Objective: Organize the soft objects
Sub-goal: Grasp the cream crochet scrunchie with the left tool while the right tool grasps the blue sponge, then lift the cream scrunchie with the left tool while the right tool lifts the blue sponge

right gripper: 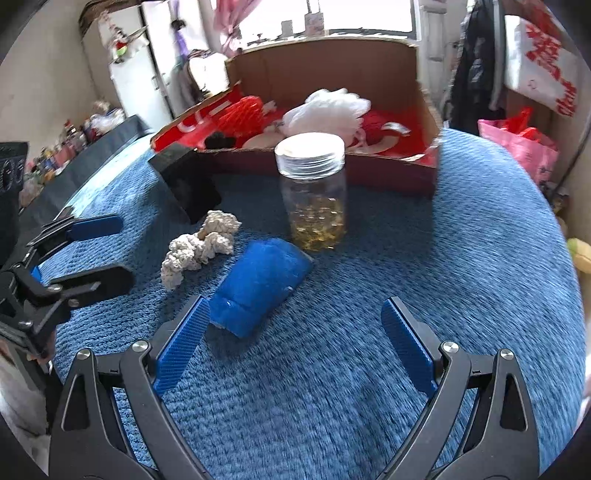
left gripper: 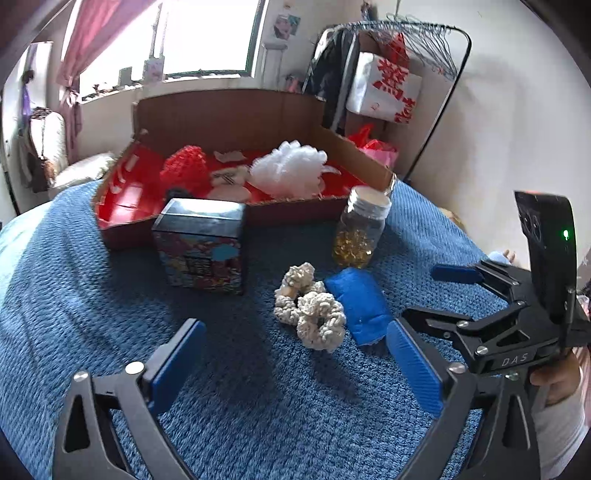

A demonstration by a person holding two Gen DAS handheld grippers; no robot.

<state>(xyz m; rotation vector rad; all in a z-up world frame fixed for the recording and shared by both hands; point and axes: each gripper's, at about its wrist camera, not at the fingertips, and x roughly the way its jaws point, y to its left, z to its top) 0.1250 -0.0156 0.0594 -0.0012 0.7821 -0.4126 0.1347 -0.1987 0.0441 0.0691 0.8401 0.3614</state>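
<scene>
Two cream crocheted scrunchies [left gripper: 310, 314] [right gripper: 199, 251] lie together on the blue blanket [left gripper: 258, 413], with a blue soft pouch [left gripper: 364, 306] [right gripper: 258, 288] just to their right. My left gripper [left gripper: 295, 328] [right gripper: 107, 253] hovers open right in front of the scrunchies, nothing between its fingers. My right gripper [right gripper: 295, 304] [left gripper: 432, 295] is open too; the pouch's near end lies by its left fingertip [right gripper: 195, 317], unpinched. Behind stands a cardboard box [left gripper: 229, 110] with a red floor, holding a white fluffy puff [left gripper: 291, 168] and a red knitted piece [left gripper: 184, 166].
A clear jar [left gripper: 360, 229] [right gripper: 314, 192] of yellow capsules stands behind the pouch. A dark printed box [left gripper: 201, 245] [right gripper: 188, 184] sits left of it, before the cardboard box. A clothes rack [left gripper: 406, 33] and pink bag [right gripper: 517, 147] are beyond the bed's right edge.
</scene>
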